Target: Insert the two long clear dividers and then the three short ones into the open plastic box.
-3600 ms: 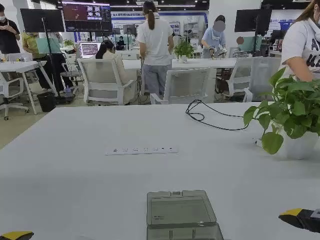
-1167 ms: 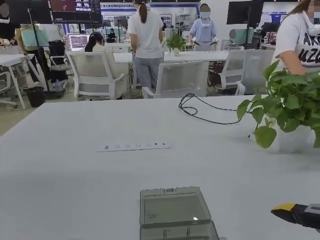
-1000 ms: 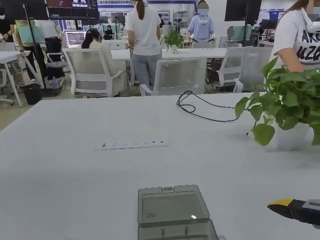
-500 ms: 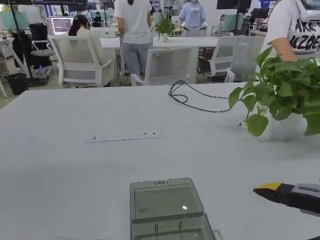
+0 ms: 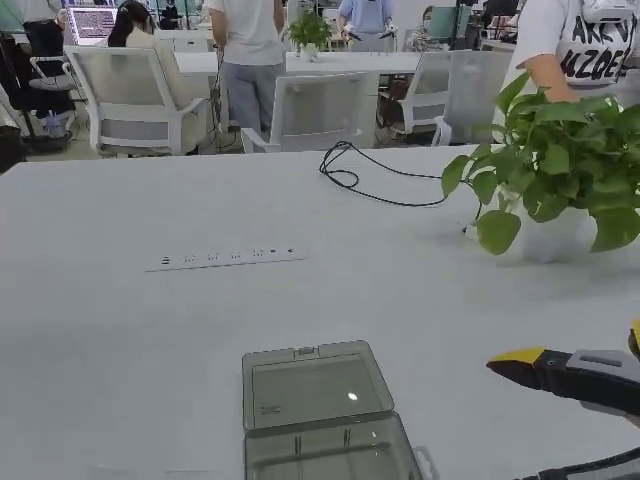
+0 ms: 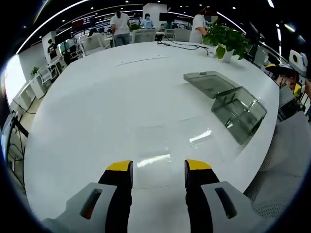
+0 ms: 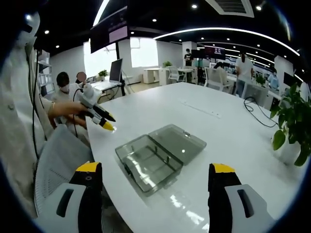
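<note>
Dividers point(image 6: 153, 161) show as faint clear glints on the worktop point(image 6: 97, 97) just ahead of the left tool point(image 6: 159, 167), open-jawed and nearer, with the open box point(image 6: 238, 109) beyond; the right tool point(image 7: 155, 168) gapes too.

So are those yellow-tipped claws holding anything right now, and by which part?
Nothing is held. The left gripper is open above the table; the right gripper is wide open, with the plastic box lying ahead of it, untouched.

We look down across the white table point(image 5: 120, 330) from the head; both gripper views face inward, sharing the open plastic box point(image 7: 158, 158).
</note>
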The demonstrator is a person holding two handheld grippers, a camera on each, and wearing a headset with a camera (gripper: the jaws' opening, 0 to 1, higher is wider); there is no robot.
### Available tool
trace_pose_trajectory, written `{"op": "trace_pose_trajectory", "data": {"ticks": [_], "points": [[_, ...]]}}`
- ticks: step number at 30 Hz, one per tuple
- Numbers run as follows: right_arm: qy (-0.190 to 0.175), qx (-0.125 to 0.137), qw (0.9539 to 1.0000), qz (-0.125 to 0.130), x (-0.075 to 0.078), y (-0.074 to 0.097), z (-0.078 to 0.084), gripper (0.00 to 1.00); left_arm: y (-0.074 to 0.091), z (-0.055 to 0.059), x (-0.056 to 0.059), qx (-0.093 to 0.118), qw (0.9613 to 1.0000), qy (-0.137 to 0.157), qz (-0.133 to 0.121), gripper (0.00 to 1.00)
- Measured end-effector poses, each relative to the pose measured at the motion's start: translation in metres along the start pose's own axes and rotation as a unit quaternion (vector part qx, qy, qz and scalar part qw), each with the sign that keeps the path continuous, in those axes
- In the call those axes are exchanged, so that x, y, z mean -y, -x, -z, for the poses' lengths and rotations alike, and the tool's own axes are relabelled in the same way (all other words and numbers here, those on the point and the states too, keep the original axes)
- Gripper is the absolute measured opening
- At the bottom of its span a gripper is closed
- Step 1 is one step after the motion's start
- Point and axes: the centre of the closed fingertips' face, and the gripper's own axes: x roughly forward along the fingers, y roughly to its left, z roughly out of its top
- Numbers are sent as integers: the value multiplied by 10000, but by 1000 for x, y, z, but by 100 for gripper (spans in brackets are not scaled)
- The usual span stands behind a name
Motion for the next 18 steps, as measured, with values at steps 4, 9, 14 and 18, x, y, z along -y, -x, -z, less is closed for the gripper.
{"op": "trace_pose_trajectory", "data": {"ticks": [4,9,14,18], "points": [[-49,-8,10000,29,2,-1,2,91,-6,6,0,-132,9999,-9,27,40],[-90,-32,9999,32,2,-3,4,90,-11,11,-3,-262,9997,-5,-10,38],[-125,-49,9999,25,2,-5,5,90,-13,14,-5,-357,9994,45,-4,35],[-135,-67,9999,14,1,-7,6,90,-13,16,-5,-451,9990,1,22,34]]}}
